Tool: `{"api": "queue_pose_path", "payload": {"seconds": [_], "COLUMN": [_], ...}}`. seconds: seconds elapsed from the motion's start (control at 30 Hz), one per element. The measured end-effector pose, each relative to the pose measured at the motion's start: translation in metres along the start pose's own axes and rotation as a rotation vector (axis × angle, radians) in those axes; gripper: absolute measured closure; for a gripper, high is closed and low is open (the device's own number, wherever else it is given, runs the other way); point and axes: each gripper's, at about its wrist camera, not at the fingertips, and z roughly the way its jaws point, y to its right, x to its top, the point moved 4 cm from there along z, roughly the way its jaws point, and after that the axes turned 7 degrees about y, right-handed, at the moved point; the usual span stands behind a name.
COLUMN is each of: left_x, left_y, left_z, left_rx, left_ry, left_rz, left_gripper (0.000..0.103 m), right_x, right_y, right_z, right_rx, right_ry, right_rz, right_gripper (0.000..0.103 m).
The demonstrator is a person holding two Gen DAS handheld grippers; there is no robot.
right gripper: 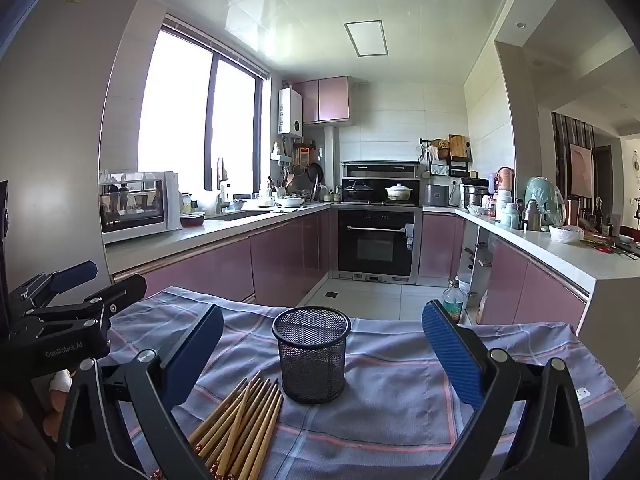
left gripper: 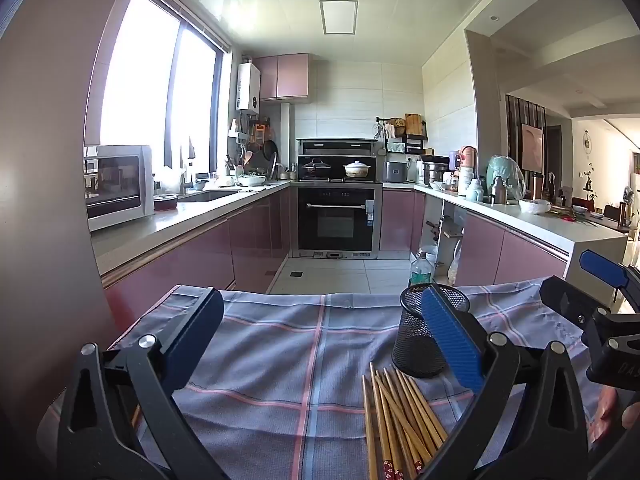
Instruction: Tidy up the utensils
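- Lying loose on the cloth, chopsticks sit by the right gripper's left finger, touching the mesh cup centered between both fingers.
- Likely light, stiff, smooth; they may roll, so pinch mid-shaft.
- Left gripper: fingers spread, level, pinching nothing; chopsticks near its right finger.
- Right fingers spread too, empty.

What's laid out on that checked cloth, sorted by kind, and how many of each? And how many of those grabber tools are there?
Chopsticks: the bundle overlaps too much for an exact count, roughly 10
Black mesh cup: 1, upright and empty
Checked cloth: 1
Grabbers: 2, left gripper and right gripper, both open and holding nothing
Total: roughly 14
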Motion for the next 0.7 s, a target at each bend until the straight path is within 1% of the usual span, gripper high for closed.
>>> {"api": "queue_pose_path", "payload": {"seconds": [0.7], "left_x": [0.0005], "left_y": [0.0000], "left_z": [-0.0016], "left_rx": [-0.002], "left_ry": [-0.002], "left_rz": [0.000], "left_gripper": [0.006], "right_x": [-0.0016], "right_y": [0.0005], "right_z": [0.0010], "right_rx": [0.003], "right_ry": [-0.002], "right_rz": [0.004], "right_gripper": [0.007]}}
